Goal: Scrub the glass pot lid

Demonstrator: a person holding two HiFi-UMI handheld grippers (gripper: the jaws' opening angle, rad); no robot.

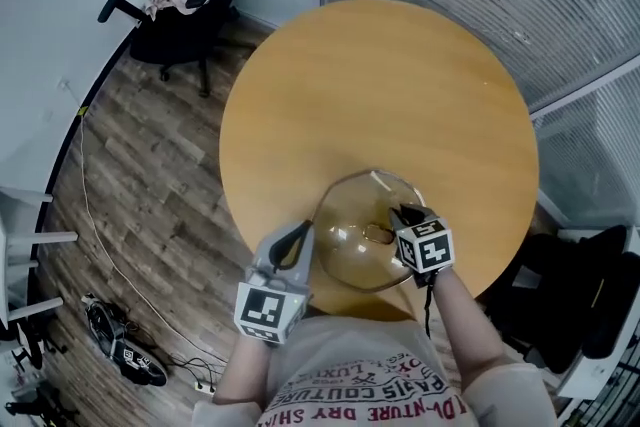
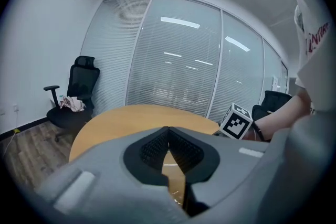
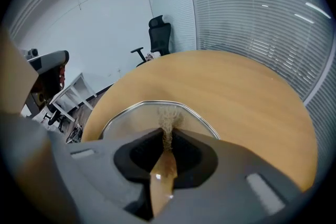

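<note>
The glass pot lid [image 1: 350, 215] with a metal rim is held tilted over the near edge of the round wooden table [image 1: 380, 85]. My left gripper [image 1: 303, 235] is shut on the lid's left rim; in the left gripper view its jaws [image 2: 168, 134] meet over the glass [image 2: 176, 181]. My right gripper [image 1: 405, 213] is over the lid's right side, shut on a thin brown scrub pad [image 3: 167, 119]. The pad's frayed tip lies against the lid [image 3: 131, 118] just past the right gripper [image 3: 168, 136]. The lid's knob [image 1: 378, 235] shows through the glass.
A black office chair [image 1: 180, 0] with a cloth on it stands at the far left by the wall. Another dark chair [image 1: 590, 295] is at the right. Cables and a power strip [image 1: 130, 355] lie on the wood floor. Blinds-covered glass walls run behind the table.
</note>
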